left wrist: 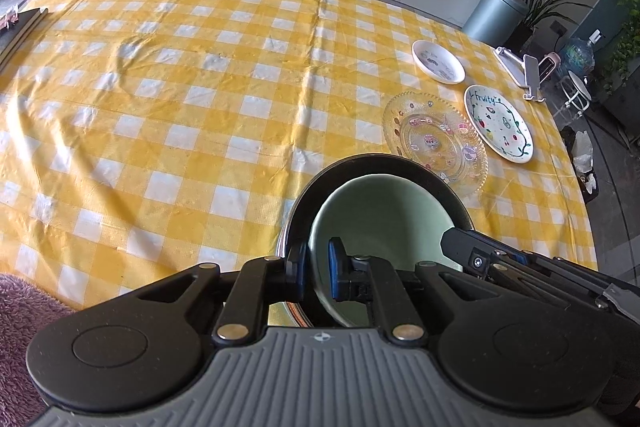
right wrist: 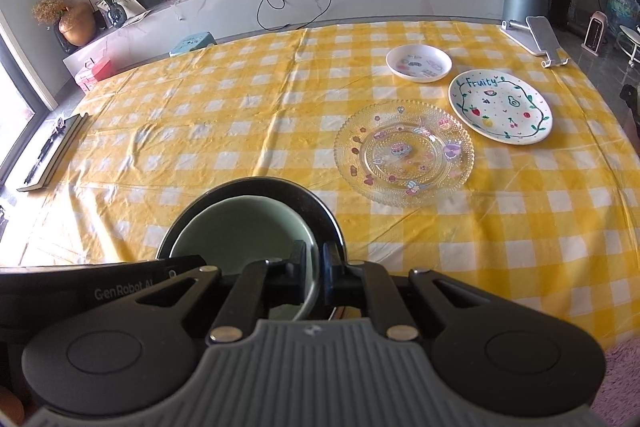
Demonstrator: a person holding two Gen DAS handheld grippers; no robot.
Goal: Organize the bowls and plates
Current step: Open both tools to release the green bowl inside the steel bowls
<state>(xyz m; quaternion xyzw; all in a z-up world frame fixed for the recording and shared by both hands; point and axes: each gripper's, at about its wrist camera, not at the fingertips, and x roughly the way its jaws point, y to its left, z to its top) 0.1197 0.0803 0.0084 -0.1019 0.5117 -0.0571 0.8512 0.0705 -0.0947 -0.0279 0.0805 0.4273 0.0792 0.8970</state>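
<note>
The green bowl [left wrist: 380,211] is sitting inside a black bowl [left wrist: 360,163] at the near edge of the desk [left wrist: 200,87], so these two are already nested. Both grippers are gripping this pair by the rim: the left gripper [left wrist: 318,267] is clenching its jaws on the near-left rim of the green bowl, one pad inside and one outside, and the right gripper [right wrist: 318,269] is doing the same on the right-hand rim. From the left wrist view the right gripper is showing as a dark finger reaching over the bowl's far right side.

Further out, on the yellow checked cloth, three plates are lying apart from one another and unstacked: a clear glass plate [right wrist: 404,151] nearest the bowls, a white "Fruity" plate [right wrist: 500,107] just beyond it to the right, and a small white dish [right wrist: 418,63] behind those.

As a judgement, the bowl half of the job is looking done or nearly so. The plates are still waiting to be gathered, so roughly half the task is remaining.
</note>
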